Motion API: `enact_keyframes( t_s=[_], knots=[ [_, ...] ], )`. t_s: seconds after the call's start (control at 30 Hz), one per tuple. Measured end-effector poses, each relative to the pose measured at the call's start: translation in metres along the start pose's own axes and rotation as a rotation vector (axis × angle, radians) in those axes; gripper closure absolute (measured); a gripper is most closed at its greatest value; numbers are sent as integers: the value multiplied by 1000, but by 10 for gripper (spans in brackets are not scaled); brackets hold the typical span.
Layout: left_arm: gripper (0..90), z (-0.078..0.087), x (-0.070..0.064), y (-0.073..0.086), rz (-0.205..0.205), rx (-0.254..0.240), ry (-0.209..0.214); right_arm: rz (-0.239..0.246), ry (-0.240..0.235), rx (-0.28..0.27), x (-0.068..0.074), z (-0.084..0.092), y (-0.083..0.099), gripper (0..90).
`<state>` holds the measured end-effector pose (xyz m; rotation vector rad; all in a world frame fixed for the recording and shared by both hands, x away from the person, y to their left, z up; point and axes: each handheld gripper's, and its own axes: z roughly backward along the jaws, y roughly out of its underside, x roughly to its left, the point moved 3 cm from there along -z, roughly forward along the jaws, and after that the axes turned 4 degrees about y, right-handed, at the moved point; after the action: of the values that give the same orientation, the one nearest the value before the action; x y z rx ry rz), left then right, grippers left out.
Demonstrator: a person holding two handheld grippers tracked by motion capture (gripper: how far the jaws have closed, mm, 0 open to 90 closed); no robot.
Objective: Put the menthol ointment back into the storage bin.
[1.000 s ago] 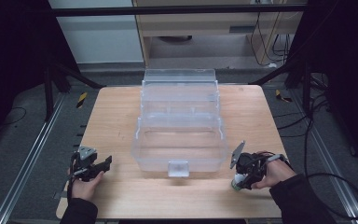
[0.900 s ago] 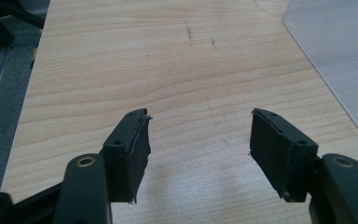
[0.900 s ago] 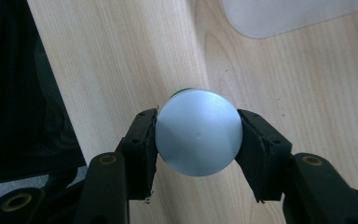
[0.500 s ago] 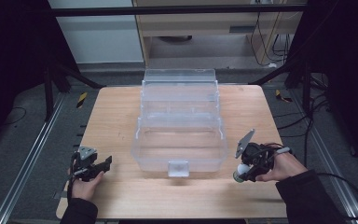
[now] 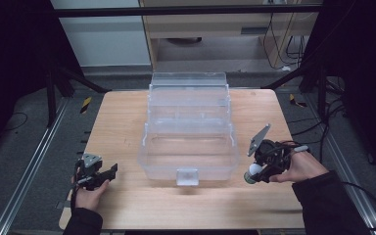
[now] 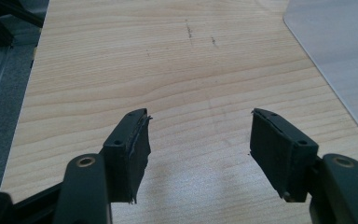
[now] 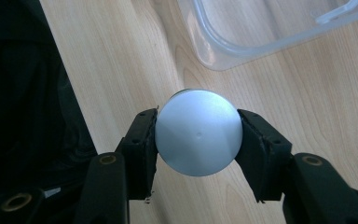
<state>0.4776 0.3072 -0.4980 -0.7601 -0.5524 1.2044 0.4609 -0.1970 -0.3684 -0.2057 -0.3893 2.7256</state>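
The right hand-held gripper (image 5: 252, 172) clamps a white ball (image 7: 198, 132); the clear box (image 5: 188, 147) lies just to its left, well nearer than the empty, wide-open left hand-held gripper (image 5: 108, 172).

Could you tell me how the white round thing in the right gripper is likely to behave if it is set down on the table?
The white bulb-like object looks smooth and domed, so it would probably roll on the flat wooden table. The right gripper touches it only at two side spots, so it may slip or twist. If it is glass it could break; its material is unclear.
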Motion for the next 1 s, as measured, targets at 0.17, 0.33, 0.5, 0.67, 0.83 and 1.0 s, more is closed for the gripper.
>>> enact_keyframes(
  t_s=[0.17, 0.33, 0.5, 0.67, 0.83, 1.0],
  knots=[
    [370, 0, 0, 0, 0, 3, -1, -6, 0, -4, -3, 7, -6, 504],
    [371, 0, 0, 0, 0, 2, 0, -7, -2, -4, -7, 13, -14, 504],
    [370, 0, 0, 0, 0, 2, -1, -2, -11, -6, -12, 17, -22, 505],
    [371, 0, 0, 0, 0, 2, -1, 15, -9, -3, -15, 21, -32, 505],
    [371, 0, 0, 0, 0, 1, -1, 22, -2, -23, -18, 26, -44, 505],
    [372, 0, 1, 0, 2, -1, 0, 28, 2, -31, -22, 25, -56, 504]
  ],
)
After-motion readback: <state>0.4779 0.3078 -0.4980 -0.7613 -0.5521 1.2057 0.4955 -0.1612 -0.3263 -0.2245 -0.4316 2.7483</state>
